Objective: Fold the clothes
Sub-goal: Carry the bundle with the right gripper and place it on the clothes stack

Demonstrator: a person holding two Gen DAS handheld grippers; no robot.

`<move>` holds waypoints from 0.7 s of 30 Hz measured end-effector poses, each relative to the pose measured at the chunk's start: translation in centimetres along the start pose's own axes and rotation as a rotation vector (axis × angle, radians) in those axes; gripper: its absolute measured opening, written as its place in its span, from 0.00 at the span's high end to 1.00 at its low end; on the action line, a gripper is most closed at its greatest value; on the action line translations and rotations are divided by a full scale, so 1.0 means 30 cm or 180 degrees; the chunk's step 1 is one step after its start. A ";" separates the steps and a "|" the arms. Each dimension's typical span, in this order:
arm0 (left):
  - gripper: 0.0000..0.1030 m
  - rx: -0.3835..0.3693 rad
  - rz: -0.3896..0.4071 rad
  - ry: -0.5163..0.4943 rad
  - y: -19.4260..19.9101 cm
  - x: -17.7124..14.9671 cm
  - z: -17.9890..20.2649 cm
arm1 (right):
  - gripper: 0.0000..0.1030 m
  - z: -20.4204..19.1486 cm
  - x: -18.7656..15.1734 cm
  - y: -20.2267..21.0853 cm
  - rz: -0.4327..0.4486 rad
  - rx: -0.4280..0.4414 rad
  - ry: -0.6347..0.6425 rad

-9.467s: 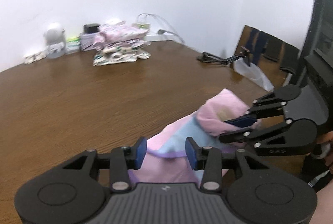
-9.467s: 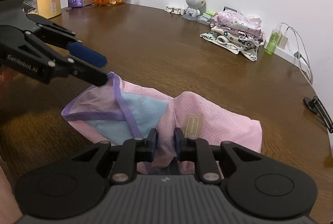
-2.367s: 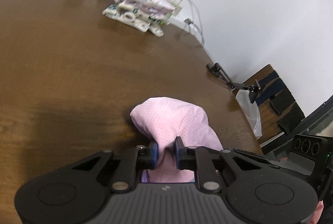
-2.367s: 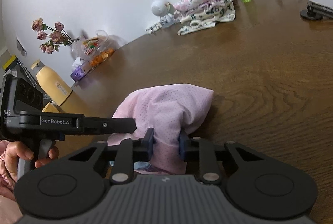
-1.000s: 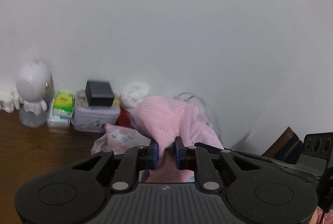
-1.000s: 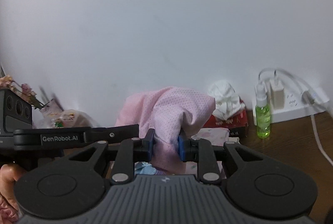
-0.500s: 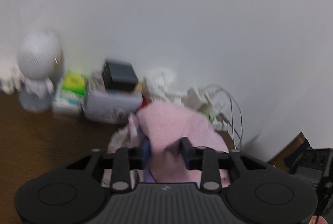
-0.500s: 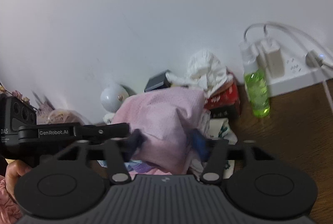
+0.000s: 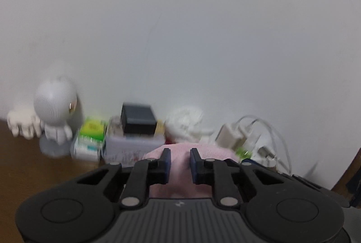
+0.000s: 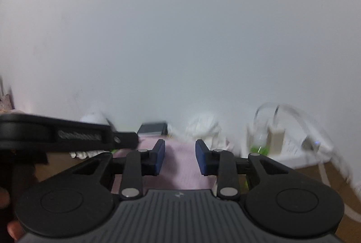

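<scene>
A: Looking past the left gripper (image 9: 179, 165), what shows?

B: The pink garment (image 9: 180, 150), lying just in front of the grey tin (image 9: 133, 146) by the wall. Its lower part is hidden behind the gripper body. The jaws are closing, a clear gap at each blue pad; the cloth lies beyond them, not pinched.

A: And the right gripper (image 10: 179, 158)?

B: Closing too, wider apart, the pads not pressing the garment (image 10: 180, 166). Everything right of the tin is smeared: a green bottle (image 10: 257, 149), a white charger (image 10: 275, 138), cables.
</scene>
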State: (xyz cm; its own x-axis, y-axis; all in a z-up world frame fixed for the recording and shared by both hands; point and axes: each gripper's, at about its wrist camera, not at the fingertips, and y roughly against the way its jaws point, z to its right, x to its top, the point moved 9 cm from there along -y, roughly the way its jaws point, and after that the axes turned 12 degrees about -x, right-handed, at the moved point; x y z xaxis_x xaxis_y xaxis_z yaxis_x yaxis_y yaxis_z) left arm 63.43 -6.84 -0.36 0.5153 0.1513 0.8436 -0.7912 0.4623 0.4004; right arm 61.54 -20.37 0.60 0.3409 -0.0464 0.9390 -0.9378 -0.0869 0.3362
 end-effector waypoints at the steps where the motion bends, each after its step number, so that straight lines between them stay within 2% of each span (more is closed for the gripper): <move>1: 0.84 0.0008 -0.0012 -0.0012 -0.010 -0.011 -0.010 | 0.71 -0.001 -0.022 -0.019 -0.0045 0.0004 -0.0007; 4: 0.81 -0.0023 0.0024 -0.0053 -0.015 -0.030 -0.026 | 0.70 -0.003 -0.054 -0.047 -0.0086 0.0022 0.0104; 6: 0.79 -0.0059 0.0111 -0.0004 0.005 -0.017 -0.032 | 0.67 0.004 -0.050 -0.044 -0.0044 0.0100 0.0043; 7: 0.73 -0.0069 0.0211 0.0038 0.031 0.000 -0.033 | 0.66 0.005 -0.044 -0.033 -0.0026 0.0153 -0.0011; 9: 0.64 -0.0079 0.0421 0.0124 0.089 0.029 -0.030 | 0.58 0.021 -0.023 0.000 0.0024 0.0212 -0.0133; 11: 0.62 -0.0072 0.0637 0.0205 0.158 0.040 -0.012 | 0.53 0.048 0.000 0.044 0.0078 0.0211 -0.0236; 14: 0.63 -0.0127 0.0718 0.0192 0.206 0.017 0.015 | 0.53 0.072 0.029 0.087 0.0125 0.0233 -0.0333; 18: 0.63 0.0014 0.0708 -0.0020 0.191 -0.021 0.054 | 0.54 0.046 0.016 0.093 0.0118 0.0216 -0.0189; 21: 0.79 0.0083 0.0630 -0.0199 0.165 -0.038 0.066 | 0.62 0.011 -0.015 0.062 -0.0031 0.0292 -0.0130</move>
State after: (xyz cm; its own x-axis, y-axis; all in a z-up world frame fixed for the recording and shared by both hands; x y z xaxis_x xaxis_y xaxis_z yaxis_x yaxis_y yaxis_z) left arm 58.26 -6.45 1.38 0.3282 0.1821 0.9269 -0.8836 0.4061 0.2331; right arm 59.68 -20.85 0.79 0.3542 -0.0855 0.9313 -0.9251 -0.1781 0.3355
